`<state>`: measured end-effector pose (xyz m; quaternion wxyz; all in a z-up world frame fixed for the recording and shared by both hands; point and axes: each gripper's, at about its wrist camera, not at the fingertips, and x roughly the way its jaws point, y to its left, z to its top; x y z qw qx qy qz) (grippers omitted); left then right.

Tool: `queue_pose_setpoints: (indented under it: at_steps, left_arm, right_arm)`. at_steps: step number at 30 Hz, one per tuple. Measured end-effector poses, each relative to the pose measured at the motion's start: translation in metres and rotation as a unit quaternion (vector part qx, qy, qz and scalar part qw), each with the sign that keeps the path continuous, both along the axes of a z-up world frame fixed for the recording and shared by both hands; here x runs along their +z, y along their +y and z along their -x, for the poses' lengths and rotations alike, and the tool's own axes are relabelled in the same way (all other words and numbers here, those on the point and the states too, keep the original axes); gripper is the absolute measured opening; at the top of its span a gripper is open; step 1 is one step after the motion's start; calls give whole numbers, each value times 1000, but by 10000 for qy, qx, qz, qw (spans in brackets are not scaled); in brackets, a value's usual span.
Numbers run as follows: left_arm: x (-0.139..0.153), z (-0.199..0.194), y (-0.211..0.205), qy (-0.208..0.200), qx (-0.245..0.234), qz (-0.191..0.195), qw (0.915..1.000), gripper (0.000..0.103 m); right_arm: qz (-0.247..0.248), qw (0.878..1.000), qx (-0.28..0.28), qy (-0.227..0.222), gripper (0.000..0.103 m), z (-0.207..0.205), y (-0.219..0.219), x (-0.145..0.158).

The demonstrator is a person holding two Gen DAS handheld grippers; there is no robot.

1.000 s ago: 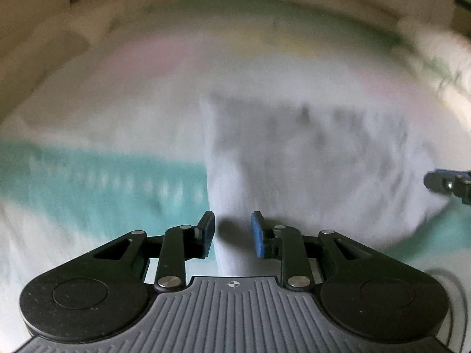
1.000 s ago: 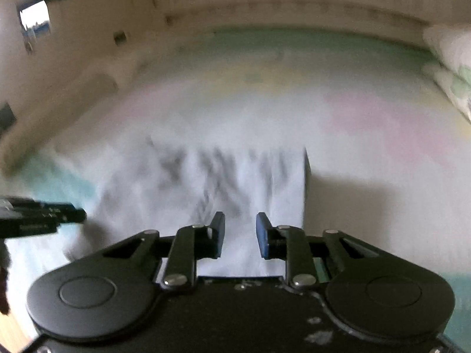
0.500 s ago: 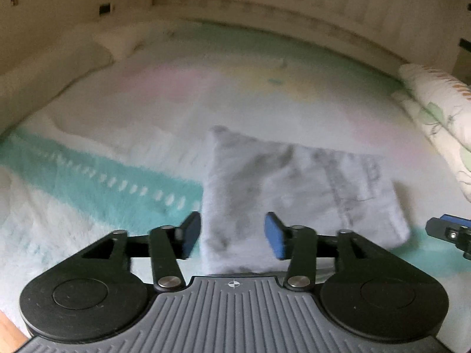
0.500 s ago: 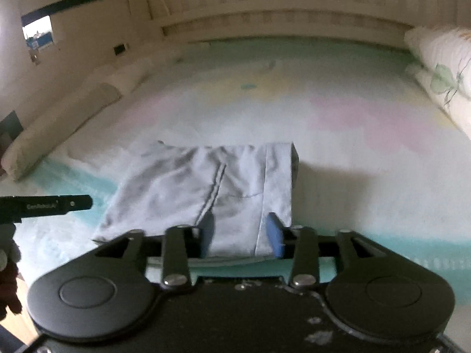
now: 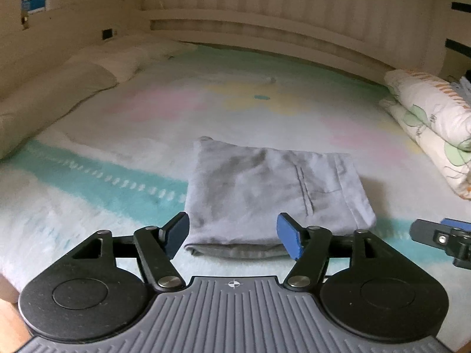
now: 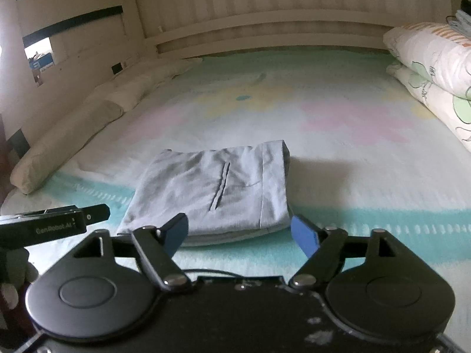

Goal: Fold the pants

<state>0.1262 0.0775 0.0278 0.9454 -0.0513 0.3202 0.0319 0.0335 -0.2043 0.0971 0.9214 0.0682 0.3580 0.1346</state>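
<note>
The grey pants [image 5: 270, 194] lie folded into a flat rectangle on the pastel bed cover; they also show in the right wrist view [image 6: 215, 191]. My left gripper [image 5: 234, 235] is open and empty, just in front of the fold's near edge, not touching it. My right gripper [image 6: 243, 234] is open and empty, also just short of the near edge. The right gripper's tip shows at the right edge of the left wrist view [image 5: 441, 236]. The left gripper's body shows at the left of the right wrist view [image 6: 53, 225].
A folded floral quilt [image 5: 432, 123] lies at the bed's right side, also in the right wrist view [image 6: 435, 67]. A beige bolster pillow [image 6: 67, 144] runs along the left wall. A slatted headboard [image 5: 294, 29] closes the far end. The cover [image 6: 353, 147] stretches around the pants.
Both grippers have opened wide and pulled back from the pants. The pants now lie still and flat on the bed; the earlier motion blur is gone.
</note>
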Motion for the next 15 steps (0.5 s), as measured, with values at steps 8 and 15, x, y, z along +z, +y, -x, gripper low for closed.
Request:
queue_pose_setpoints:
  at_steps: [8,15]
  left_arm:
    - [6,16,4,-185,839,-195,9961,71]
    - [9,29,14,-154,982,170,9949,71]
  right_arm:
    - [-86,9999,-52,5,100,18,0,-2]
    - [-96,9997,-27,-211,103,37,4,4]
